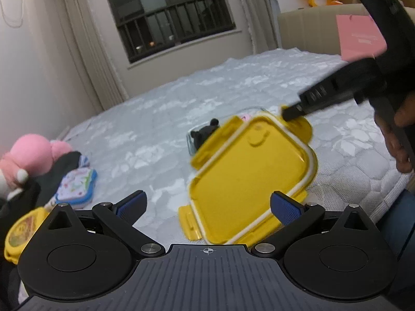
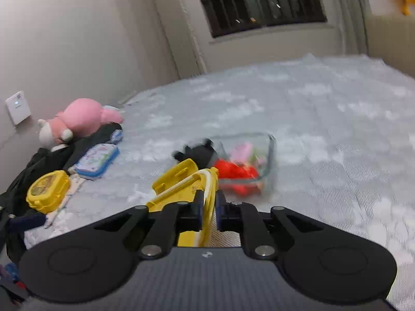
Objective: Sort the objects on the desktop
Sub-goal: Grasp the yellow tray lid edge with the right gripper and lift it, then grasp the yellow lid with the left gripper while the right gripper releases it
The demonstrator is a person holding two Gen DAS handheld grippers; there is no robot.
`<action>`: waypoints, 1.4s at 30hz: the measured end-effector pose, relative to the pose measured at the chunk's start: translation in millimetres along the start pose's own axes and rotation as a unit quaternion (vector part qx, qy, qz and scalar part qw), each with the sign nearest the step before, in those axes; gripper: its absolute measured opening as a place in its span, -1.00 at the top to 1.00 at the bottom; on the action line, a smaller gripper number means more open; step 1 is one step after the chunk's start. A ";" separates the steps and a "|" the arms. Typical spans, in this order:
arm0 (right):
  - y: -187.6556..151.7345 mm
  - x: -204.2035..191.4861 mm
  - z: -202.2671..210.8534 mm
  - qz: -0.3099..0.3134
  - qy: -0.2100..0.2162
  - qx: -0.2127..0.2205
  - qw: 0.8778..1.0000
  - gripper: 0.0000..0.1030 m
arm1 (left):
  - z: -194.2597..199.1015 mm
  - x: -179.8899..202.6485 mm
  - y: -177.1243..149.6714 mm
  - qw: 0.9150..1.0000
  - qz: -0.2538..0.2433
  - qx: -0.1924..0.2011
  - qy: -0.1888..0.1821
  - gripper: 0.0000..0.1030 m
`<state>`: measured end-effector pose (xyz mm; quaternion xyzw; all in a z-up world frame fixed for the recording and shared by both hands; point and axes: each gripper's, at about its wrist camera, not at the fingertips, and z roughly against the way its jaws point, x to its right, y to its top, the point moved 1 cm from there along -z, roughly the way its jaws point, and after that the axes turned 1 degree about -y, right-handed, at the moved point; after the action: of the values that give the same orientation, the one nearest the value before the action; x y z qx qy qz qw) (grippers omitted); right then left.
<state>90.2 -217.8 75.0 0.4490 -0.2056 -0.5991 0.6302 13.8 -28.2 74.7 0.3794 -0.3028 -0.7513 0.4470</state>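
A yellow box lid [image 1: 249, 176] with a white seal hangs tilted above the mattress. My right gripper [image 2: 208, 208] is shut on one edge of the yellow lid [image 2: 192, 181]; it shows in the left wrist view [image 1: 293, 112] gripping the lid's far corner. Behind the lid stands a clear glass container [image 2: 249, 165] holding red and pink toys, with a black toy [image 2: 197, 153] at its left side. My left gripper [image 1: 207, 204] is open and empty, just in front of the lid.
A pink plush [image 2: 77, 119], dark cloth [image 2: 39, 165], a blue-edged pouch [image 2: 97, 160] and a small yellow box [image 2: 48, 190] lie at the left of the grey mattress [image 2: 324, 119]. The mattress edge [image 1: 384, 199] drops off on the right. A pink bag [image 1: 360, 36] leans at the headboard.
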 end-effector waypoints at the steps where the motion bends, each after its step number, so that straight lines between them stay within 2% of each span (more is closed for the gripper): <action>1: 4.4 -7.4 0.5 0.010 0.000 0.003 1.000 0.83 | 0.9 0.1 -0.3 1.000 -0.003 0.002 0.003 -1.00; 6: 27.7 -53.6 -7.3 0.081 -0.008 0.017 0.997 0.83 | 5.8 -12.9 -6.2 1.000 0.015 0.005 0.015 -1.00; 12: 60.5 -106.4 -22.6 0.132 0.011 0.001 0.991 0.83 | 11.6 -34.7 -9.6 0.997 0.081 0.011 -0.014 -1.00; 17: 67.6 -134.5 -27.3 0.168 0.020 -0.008 0.986 0.83 | -3.5 -24.9 -3.1 0.998 0.069 0.003 -0.011 -1.00; 20: 61.8 -144.6 -20.7 0.186 0.041 -0.006 0.982 0.81 | -15.4 -16.3 1.7 0.998 0.056 -0.002 -0.012 -1.00; 26: 53.8 -144.6 -7.0 0.180 0.077 -0.010 0.981 0.78 | -23.5 -24.1 -1.9 0.996 0.089 0.029 0.014 -1.00; 29: 56.8 -148.4 -5.8 0.162 0.098 -0.017 0.982 0.78 | -23.0 -33.9 -6.2 0.994 0.100 0.030 0.023 -1.00; 32: 58.5 -160.0 -11.6 0.162 0.101 -0.009 0.982 0.78 | -22.3 -47.7 -8.5 0.993 0.110 0.033 0.031 -1.00; 35: 60.6 -174.5 -17.9 0.166 0.103 0.002 0.981 0.57 | -23.2 -73.2 -12.8 0.989 0.139 0.036 0.034 -1.00; 36: 60.4 -179.7 -21.3 0.167 0.107 0.002 0.980 0.57 | -24.9 -83.2 -14.3 0.987 0.154 0.034 0.030 -0.99; 37: 60.1 -185.0 -24.8 0.168 0.109 0.002 0.980 0.57 | -27.2 -93.8 -16.0 0.984 0.173 0.031 0.022 -0.95; 38: 59.8 -189.8 -28.0 0.169 0.112 0.002 0.979 0.57 | -29.4 -104.6 -18.2 0.980 0.195 0.026 0.011 -0.73; 39: 59.6 -193.7 -30.8 0.168 0.115 0.002 0.979 0.54 | -31.9 -114.8 -20.7 0.976 0.217 0.018 -0.002 -0.25; 40: 59.4 -197.6 -33.7 0.167 0.118 0.002 0.979 0.38 | -34.6 -124.5 -23.1 0.971 0.237 0.009 -0.016 0.05; 42: 58.8 -204.4 -38.6 0.164 0.125 0.005 0.978 0.06 | -37.8 -137.7 -30.1 0.967 0.255 0.005 -0.013 0.07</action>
<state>114.2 -20.5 160.0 0.4838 -0.1994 -0.4254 0.7384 75.3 104.2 72.1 0.2823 -0.3988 -0.6159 0.6180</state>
